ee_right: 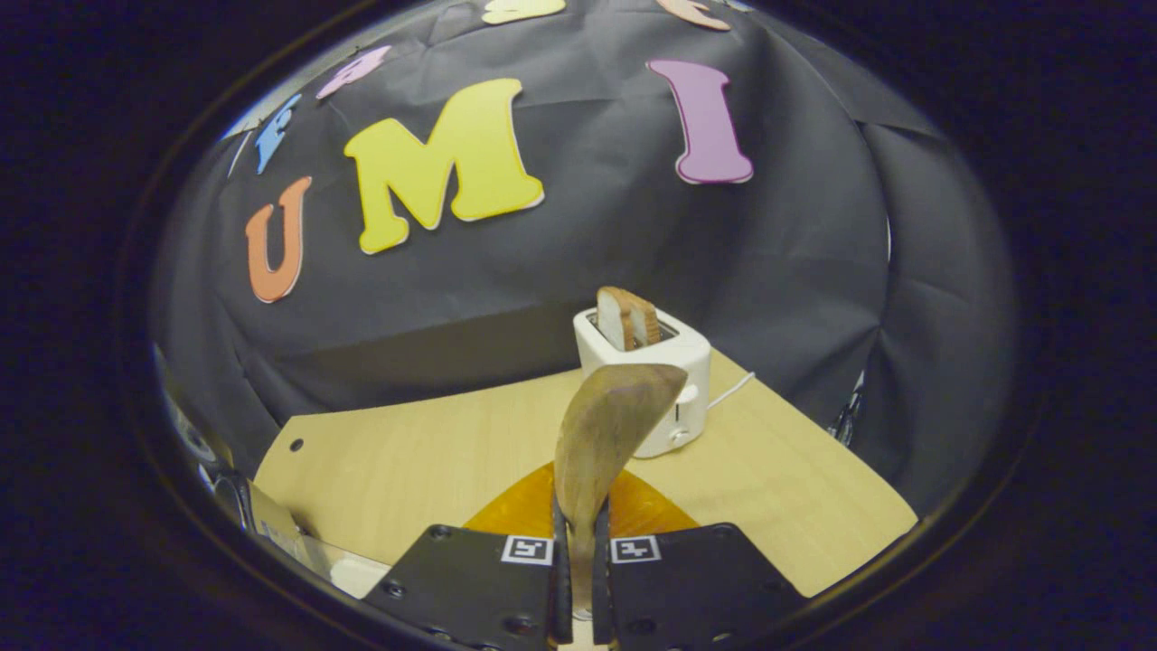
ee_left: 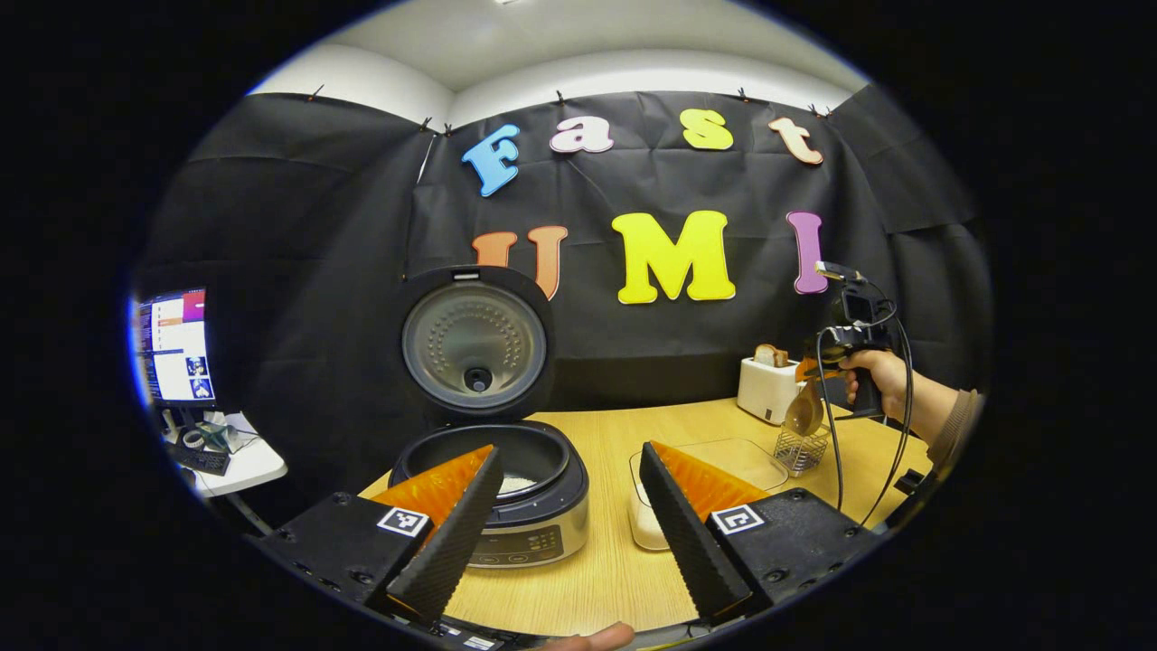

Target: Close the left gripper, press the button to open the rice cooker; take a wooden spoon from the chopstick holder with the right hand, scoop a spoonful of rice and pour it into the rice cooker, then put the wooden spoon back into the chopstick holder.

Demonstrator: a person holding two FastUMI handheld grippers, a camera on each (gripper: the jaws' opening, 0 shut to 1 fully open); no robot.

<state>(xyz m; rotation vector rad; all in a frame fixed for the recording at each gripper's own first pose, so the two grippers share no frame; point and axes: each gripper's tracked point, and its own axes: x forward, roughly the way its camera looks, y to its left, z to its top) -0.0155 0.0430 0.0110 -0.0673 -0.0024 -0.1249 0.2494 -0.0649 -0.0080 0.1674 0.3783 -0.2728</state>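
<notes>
1. Left gripper view: even, fairly bright light from the ceiling; the table (ee_left: 615,561) is softly lit, with faint shadows
2. The monitor (ee_left: 174,345) at the left edge glows and is slightly overexposed
3. Right gripper view: dimmer, with the cloth wall darker
4. Straight lines bow strongly toward both rims
5. The wooden spoon (ee_right: 604,432) close up looks slightly soft

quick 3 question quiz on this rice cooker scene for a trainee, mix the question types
1. True or false: the rice cooker lid is open.
2. What do the right tongs hold? A) slice of bread B) wooden spoon C) nothing
3. Fill in: behind the spoon in the right gripper view stands a white ____ with bread in its slots.

Key
1. True; the lid stands upright.
2. B; both fingers press its handle.
3. toaster

The left tongs are open, aimed between cooker and clear rice container.
</notes>
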